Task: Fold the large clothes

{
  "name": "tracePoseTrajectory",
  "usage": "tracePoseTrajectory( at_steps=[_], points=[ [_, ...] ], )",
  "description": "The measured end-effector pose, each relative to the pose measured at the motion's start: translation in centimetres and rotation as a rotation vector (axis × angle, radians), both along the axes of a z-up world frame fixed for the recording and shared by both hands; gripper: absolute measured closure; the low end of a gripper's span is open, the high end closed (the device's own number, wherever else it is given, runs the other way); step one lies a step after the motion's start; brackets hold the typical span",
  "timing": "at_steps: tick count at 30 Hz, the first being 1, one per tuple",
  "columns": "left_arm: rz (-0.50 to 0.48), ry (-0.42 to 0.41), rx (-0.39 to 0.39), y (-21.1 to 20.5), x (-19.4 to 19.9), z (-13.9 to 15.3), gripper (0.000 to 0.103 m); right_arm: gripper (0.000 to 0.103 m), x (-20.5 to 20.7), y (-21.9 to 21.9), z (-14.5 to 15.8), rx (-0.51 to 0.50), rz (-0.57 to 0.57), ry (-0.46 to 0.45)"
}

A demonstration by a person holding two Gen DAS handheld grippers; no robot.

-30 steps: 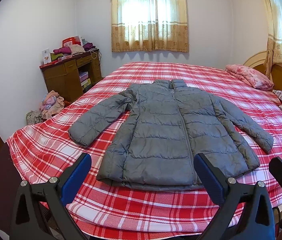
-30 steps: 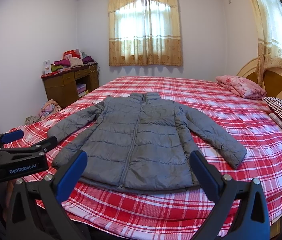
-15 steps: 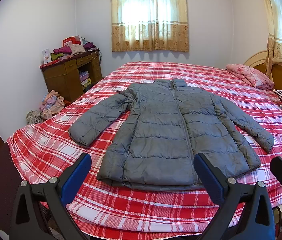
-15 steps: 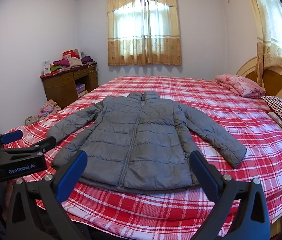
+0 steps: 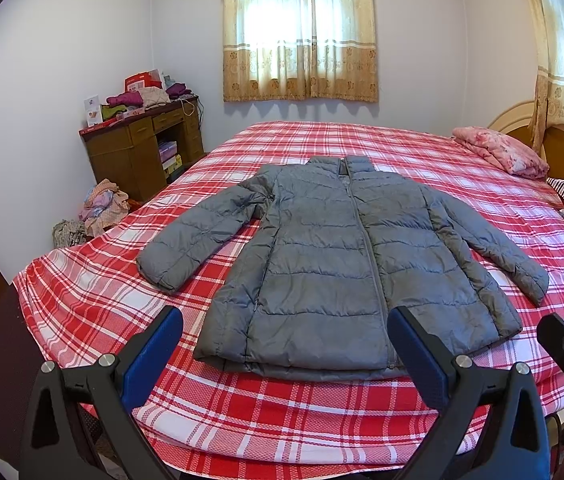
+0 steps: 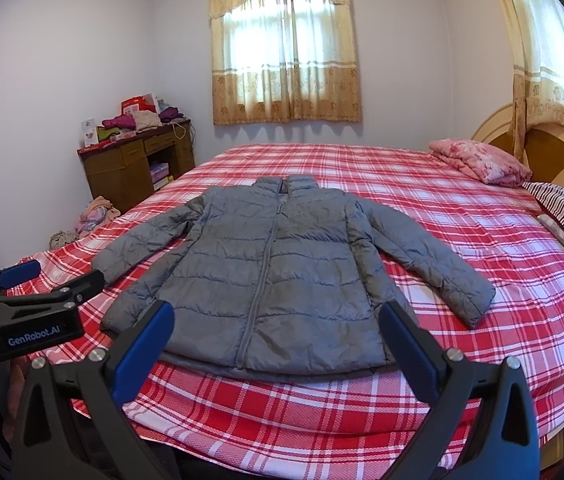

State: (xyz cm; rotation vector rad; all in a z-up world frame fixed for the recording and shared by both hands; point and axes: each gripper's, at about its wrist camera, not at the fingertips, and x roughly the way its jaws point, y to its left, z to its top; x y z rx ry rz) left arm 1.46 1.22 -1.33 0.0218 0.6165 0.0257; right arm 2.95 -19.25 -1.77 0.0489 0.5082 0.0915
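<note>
Nothing has moved since a second ago: your grey puffer jacket point(image 5: 345, 264) still lies flat and zipped on the bed point(image 5: 321, 420).

Its sleeves spread to both sides, hem toward you, collar toward the window point(image 5: 299, 32). Your left hand-held gripper point(image 5: 285, 344) and right hand-held gripper point(image 6: 276, 340) both hover short of the hem, jaws spread wide and holding nothing. A pink folded blanket point(image 5: 499, 152) sits near the headboard, and a cluttered wooden desk point(image 5: 142, 148) stands against the left wall.
</note>
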Motion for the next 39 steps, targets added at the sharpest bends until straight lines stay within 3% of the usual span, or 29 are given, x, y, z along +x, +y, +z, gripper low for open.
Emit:
tracePoseTrajectory(
  at_steps=[31, 39],
  points=[
    [-0.023, 0.043, 0.031, -1.0, 1.2, -1.4, 0.001, 0.0, 1.5, -0.6, -1.7, 0.036, 0.003, 0.081],
    [-0.052, 0.073, 0.066, -0.9, 4.6, -2.6, 0.001, 0.0, 4.5, -4.4, -3.8, 0.093, -0.045, 0.104]
  ],
)
